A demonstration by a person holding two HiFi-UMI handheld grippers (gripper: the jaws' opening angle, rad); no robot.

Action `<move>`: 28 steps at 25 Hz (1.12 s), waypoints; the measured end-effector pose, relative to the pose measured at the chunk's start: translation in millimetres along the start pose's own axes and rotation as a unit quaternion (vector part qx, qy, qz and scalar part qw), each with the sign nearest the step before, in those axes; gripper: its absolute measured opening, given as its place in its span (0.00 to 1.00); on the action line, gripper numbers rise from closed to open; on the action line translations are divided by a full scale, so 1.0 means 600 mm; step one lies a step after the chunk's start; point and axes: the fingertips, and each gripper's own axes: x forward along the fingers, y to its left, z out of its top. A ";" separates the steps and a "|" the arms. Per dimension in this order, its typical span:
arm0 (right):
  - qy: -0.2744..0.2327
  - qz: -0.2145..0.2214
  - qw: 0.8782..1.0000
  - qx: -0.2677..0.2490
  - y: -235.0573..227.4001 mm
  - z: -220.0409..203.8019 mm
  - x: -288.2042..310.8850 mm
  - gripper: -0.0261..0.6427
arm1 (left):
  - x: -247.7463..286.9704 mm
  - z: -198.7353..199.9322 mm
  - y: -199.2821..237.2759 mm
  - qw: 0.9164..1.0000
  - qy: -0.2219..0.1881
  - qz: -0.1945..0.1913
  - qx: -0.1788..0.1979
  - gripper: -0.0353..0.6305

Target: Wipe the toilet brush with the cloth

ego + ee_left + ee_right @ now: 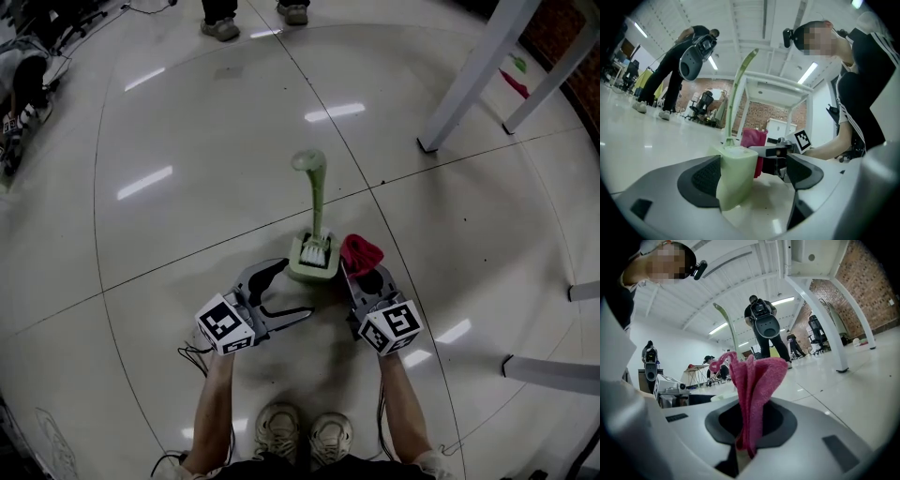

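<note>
Nearest, two pale shoes (pixel 305 433) stand on the glossy floor (pixel 187 234). Just ahead are two grippers, each carrying one black-and-white marker cube. The left gripper (pixel 292 289) has its jaws spread wide, and the green holder (pixel 302 270) of the single toilet brush (pixel 316 192) stands upright between them, close against one pad. The right gripper (pixel 364 278) has its jaws clamped on the one pink cloth (pixel 361 251), just beside the holder. Farther off stand white legs (pixel 473 75).
</note>
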 end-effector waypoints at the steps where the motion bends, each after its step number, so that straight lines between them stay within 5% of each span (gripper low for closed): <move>1: 0.003 0.009 1.000 -0.004 -0.002 0.001 0.002 0.08 | -0.001 -0.001 -0.005 1.000 -0.002 0.000 -0.003 0.71; 6: 0.011 0.030 0.999 -0.030 0.004 0.003 0.013 0.08 | -0.014 -0.005 -0.022 1.000 0.010 0.003 -0.004 0.71; 13: 0.015 0.001 0.998 -0.060 0.011 -0.002 0.007 0.08 | -0.025 0.016 0.007 0.999 -0.001 0.015 0.033 0.71; 22: 0.031 -0.026 0.999 0.019 0.075 -0.038 -0.050 0.08 | 0.004 0.036 0.067 0.999 -0.005 -0.022 0.031 0.71; 28: 0.033 -0.040 0.999 0.017 0.065 -0.038 -0.042 0.08 | 0.024 0.025 0.062 0.999 0.005 -0.042 0.027 0.71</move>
